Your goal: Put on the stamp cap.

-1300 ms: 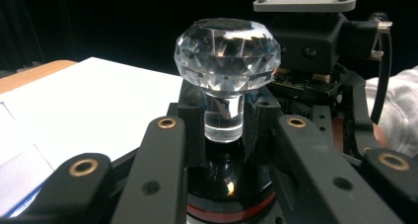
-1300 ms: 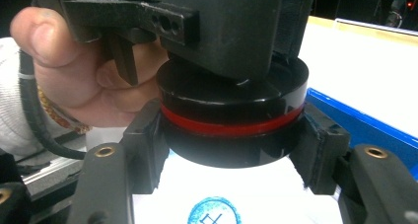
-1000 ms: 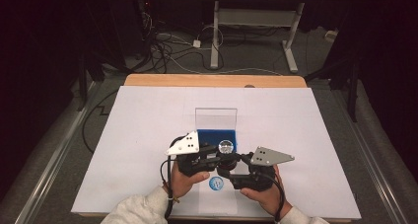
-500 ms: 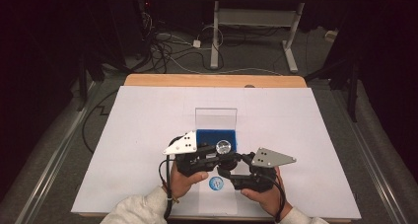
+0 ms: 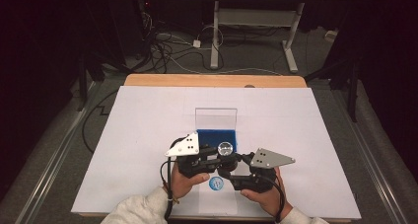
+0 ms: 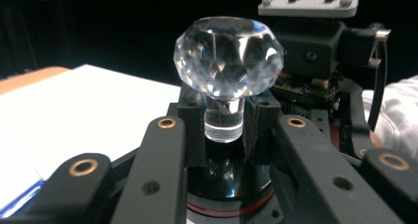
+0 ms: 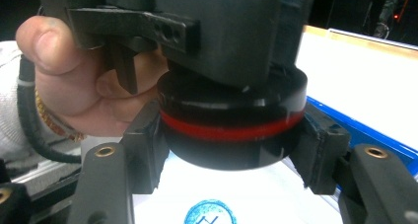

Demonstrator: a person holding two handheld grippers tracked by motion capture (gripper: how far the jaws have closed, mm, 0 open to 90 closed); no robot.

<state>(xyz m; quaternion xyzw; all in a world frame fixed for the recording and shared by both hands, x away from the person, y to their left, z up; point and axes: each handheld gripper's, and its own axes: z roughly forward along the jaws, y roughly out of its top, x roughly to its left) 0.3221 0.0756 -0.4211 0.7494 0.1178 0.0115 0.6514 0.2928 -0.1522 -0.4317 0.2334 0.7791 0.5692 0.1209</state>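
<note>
A stamp with a faceted crystal knob (image 5: 225, 148) (image 6: 229, 56) and a round black base (image 7: 231, 110) with a red band is held just above the white sheet near the front edge. My left gripper (image 5: 215, 158) (image 6: 224, 130) is shut on the clear neck under the knob. My right gripper (image 5: 227, 171) (image 7: 231, 150) is shut on the black base from the other side, its pads against the base's two sides. A round blue stamped print (image 5: 216, 183) (image 7: 211, 215) lies on the sheet just below the base.
A blue tray (image 5: 217, 136) with an upright clear lid (image 5: 216, 119) stands right behind the grippers; its blue edge (image 7: 365, 130) runs past the right jaw. The white sheet (image 5: 305, 135) covers a wooden table. A person's hand (image 7: 59, 61) holds the left gripper.
</note>
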